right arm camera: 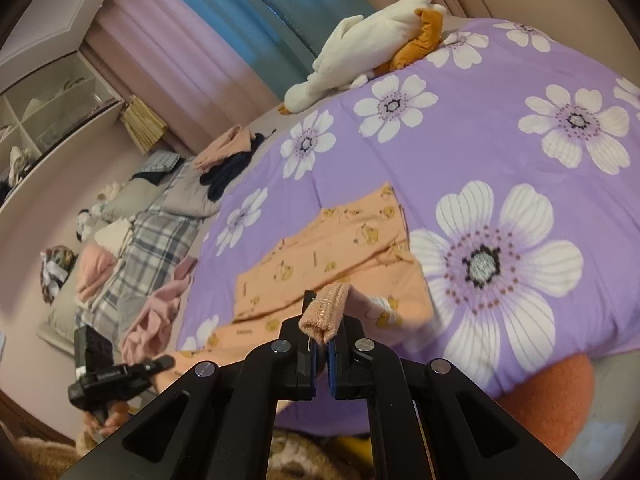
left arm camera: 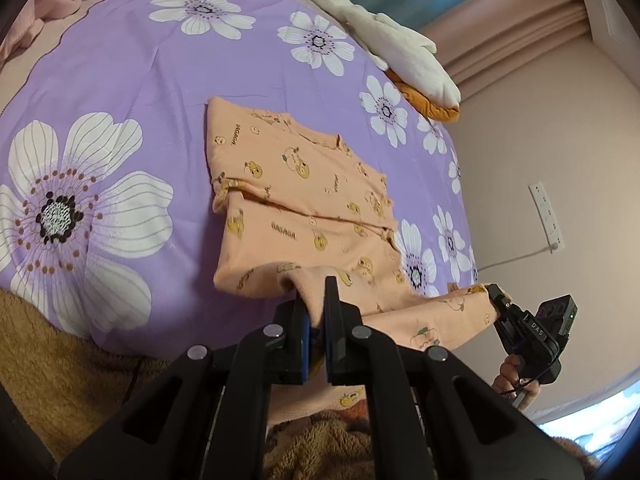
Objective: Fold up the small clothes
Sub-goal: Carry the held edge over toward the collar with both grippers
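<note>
A purple duvet (left arm camera: 132,80) printed with big white flowers covers the bed and fills most of both views, its far edges bent away by the fisheye lens. Along its far side lies a white and orange plush toy (left arm camera: 400,48), partly cut off at the top of the left wrist view. A heap of pink and dark clothes (right arm camera: 224,152) sits beyond the duvet near a plaid blanket (right arm camera: 152,248); what the single pieces are cannot be made out. In the middle of the duvet lies the peach garment (left arm camera: 304,196) with yellow cartoon prints, partly folded, its near edge lifted off the bed and stretched between the two tools. The left gripper (left arm camera: 316,320) has its jaws closed on a bunched fold of that near edge, the cloth below the pads hidden behind the black fingers. The right gripper (right arm camera: 320,344) is clamped on a ribbed cuff (right arm camera: 326,312) of the same garment, which sticks up above its closed pads. Only part of a hand (left arm camera: 514,376) holding the right gripper shows, low at the frame's edge.
</note>
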